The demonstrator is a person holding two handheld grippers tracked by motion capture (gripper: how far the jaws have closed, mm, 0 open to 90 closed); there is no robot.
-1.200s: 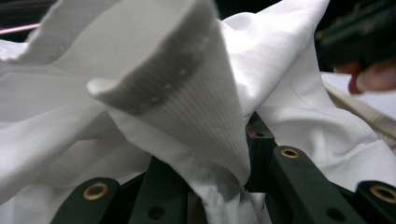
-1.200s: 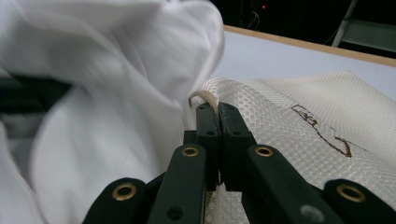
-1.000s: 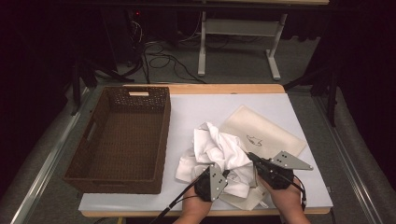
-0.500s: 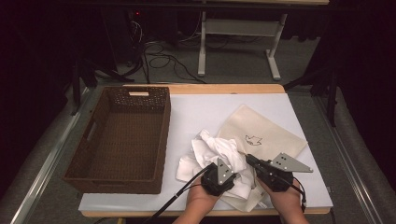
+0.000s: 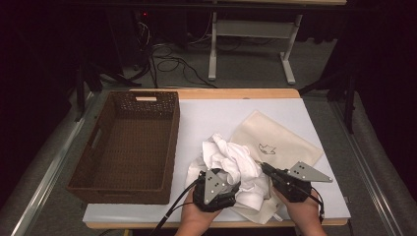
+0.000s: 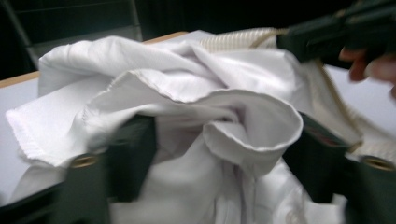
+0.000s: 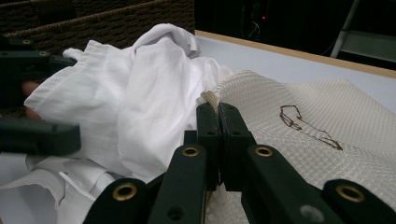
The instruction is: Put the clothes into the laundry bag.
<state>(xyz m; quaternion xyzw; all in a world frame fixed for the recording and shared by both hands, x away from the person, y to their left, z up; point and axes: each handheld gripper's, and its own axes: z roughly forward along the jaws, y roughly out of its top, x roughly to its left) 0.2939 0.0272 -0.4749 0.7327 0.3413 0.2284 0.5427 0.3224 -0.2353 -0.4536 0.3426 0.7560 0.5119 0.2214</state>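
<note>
A crumpled white cloth (image 5: 235, 160) lies on the white table top (image 5: 211, 115), overlapping the near edge of a cream mesh bag (image 5: 287, 140) with a small bird drawing. My left gripper (image 5: 227, 176) is pushed into the cloth from the near side. In the left gripper view its jaws stand wide apart with folds of the white cloth (image 6: 210, 107) bunched between them. My right gripper (image 5: 263, 168) is shut on the rim of the cream bag (image 7: 299, 107), right beside the white cloth (image 7: 140, 93).
A dark wicker basket (image 5: 128, 152) stands empty on the table's left side; its wall (image 7: 116, 16) rises behind the cloth. The table's front edge runs just under both hands. Cables and a table frame lie on the floor beyond.
The white cloth has been pulled lower and bunched tighter against the bag. My left gripper has turned and pressed further into it. The right gripper has hardly moved.
</note>
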